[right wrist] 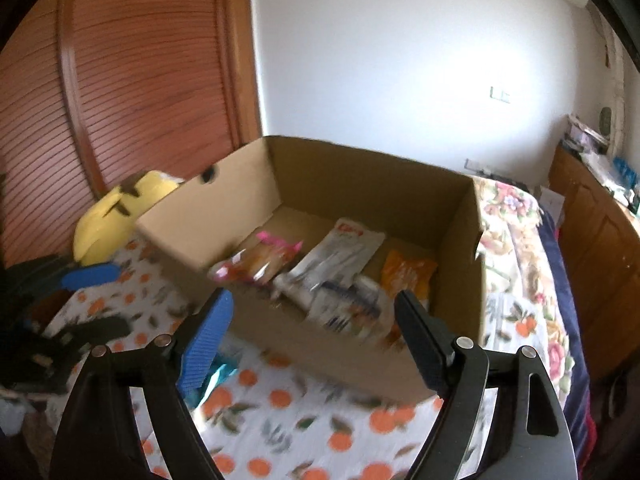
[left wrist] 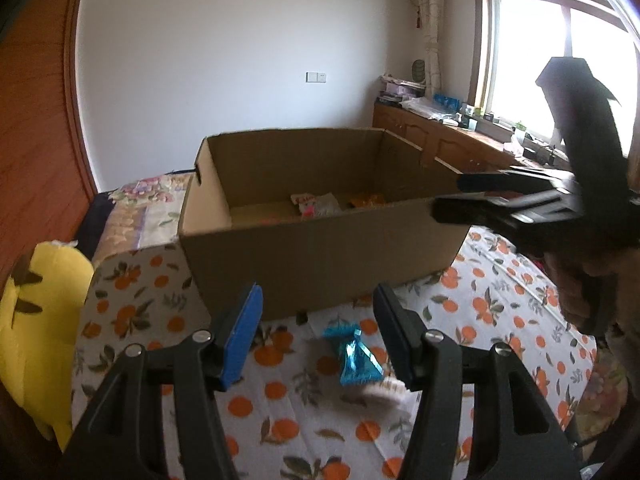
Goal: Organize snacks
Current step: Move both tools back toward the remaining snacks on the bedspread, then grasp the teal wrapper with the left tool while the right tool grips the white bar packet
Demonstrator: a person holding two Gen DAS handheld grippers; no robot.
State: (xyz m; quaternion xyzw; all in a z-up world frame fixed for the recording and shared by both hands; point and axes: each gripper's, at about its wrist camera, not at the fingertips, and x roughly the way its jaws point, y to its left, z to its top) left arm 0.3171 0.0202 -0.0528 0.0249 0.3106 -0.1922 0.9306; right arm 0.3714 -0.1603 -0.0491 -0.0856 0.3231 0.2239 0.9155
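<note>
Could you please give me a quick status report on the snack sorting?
Left gripper open over teal snack. Right gripper open, empty, by box. Path clear.

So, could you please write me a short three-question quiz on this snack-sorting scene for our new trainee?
1. True or false: the blue-wrapped candy lies inside the cardboard box.
2. Which gripper has that candy between its open fingers? A) left gripper B) right gripper
3. Fill in: the tablecloth is printed with ____.

Key: 1. False, it lies on the tablecloth in front of the box. 2. A. 3. Oranges.
</note>
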